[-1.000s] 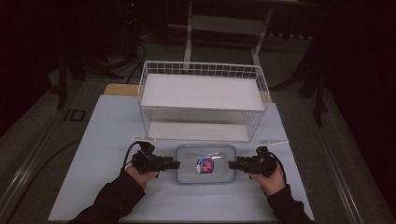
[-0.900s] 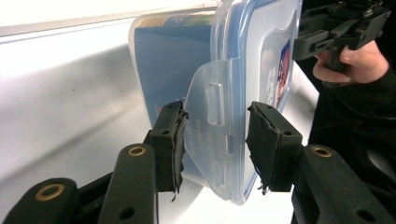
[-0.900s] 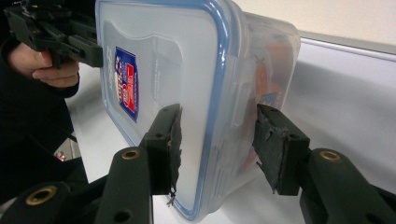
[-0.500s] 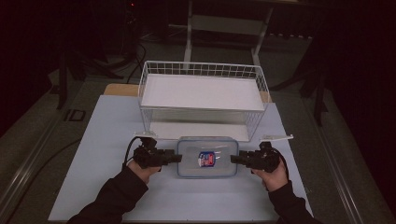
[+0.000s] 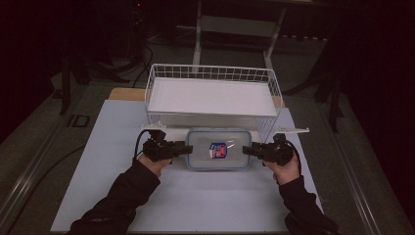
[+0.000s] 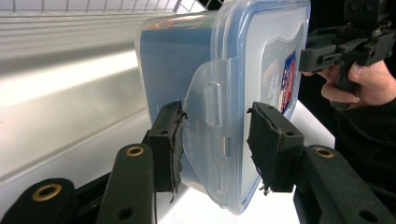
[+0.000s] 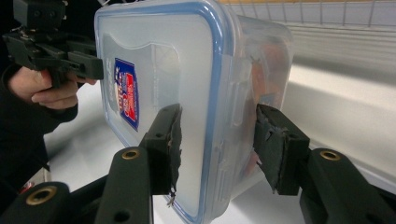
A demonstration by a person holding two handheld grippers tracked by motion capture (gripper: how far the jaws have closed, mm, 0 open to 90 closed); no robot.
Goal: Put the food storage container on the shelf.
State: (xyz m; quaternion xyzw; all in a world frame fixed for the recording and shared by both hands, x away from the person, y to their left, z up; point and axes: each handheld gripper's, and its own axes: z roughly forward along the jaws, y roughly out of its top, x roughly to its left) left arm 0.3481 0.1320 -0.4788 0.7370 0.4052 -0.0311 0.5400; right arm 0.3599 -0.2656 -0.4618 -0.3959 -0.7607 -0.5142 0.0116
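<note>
Dark room, white bench (image 5: 98, 161) lit. Wire basket (image 5: 211, 93) at far side of bench. Plastic box (image 5: 219, 148) with blue-rimmed lid just in front of basket, sticker on lid. Left hand-held gripper (image 5: 187, 149) clenched on box's left end over its clip; right hand-held gripper (image 5: 246, 150) clenched on box's right end. Box between both.
</note>
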